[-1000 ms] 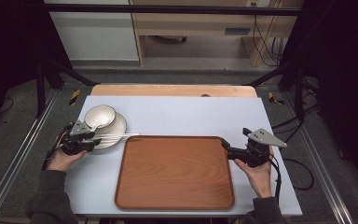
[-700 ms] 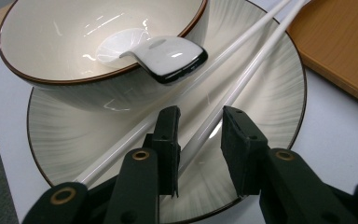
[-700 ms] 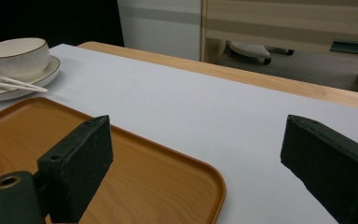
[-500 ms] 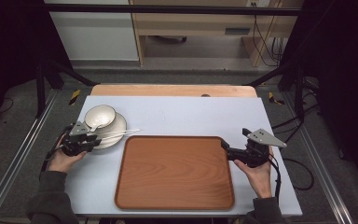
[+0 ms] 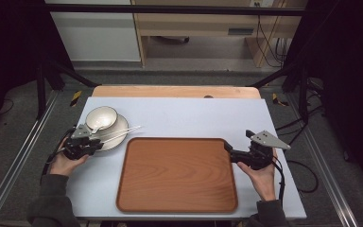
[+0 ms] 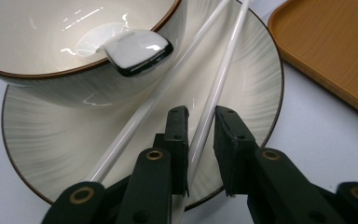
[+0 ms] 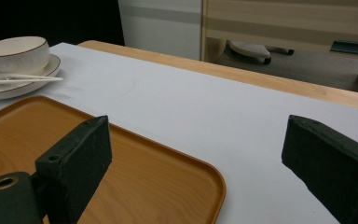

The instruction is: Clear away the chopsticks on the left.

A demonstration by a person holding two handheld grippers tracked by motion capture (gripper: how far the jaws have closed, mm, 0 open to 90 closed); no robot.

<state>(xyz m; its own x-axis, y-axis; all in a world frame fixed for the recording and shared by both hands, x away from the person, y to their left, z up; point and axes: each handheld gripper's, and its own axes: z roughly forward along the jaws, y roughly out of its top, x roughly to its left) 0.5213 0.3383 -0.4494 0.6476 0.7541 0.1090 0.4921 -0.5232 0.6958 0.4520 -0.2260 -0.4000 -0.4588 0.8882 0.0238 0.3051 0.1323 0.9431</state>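
Note:
A white bowl (image 5: 101, 118) with a dark rim stands on a matching plate (image 5: 119, 132) at the table's left. A white spoon (image 6: 135, 49) rests in the bowl. Two white chopsticks (image 5: 125, 131) lie across the plate, tips pointing right. My left gripper (image 5: 96, 139) is low over the plate's near edge. Its jaws have just been closing and stand narrowly open, with one chopstick (image 6: 209, 107) between the pads (image 6: 177, 135). My right gripper (image 5: 229, 151) is wide open at the right edge of the wooden tray (image 5: 177, 175), nothing between its jaws (image 7: 196, 158).
The tray lies bare on the pale blue table cover (image 5: 194, 113), right of the plate. A wooden strip (image 5: 175, 91) runs along the far table edge. Metal frame rails (image 5: 19, 151) flank both sides.

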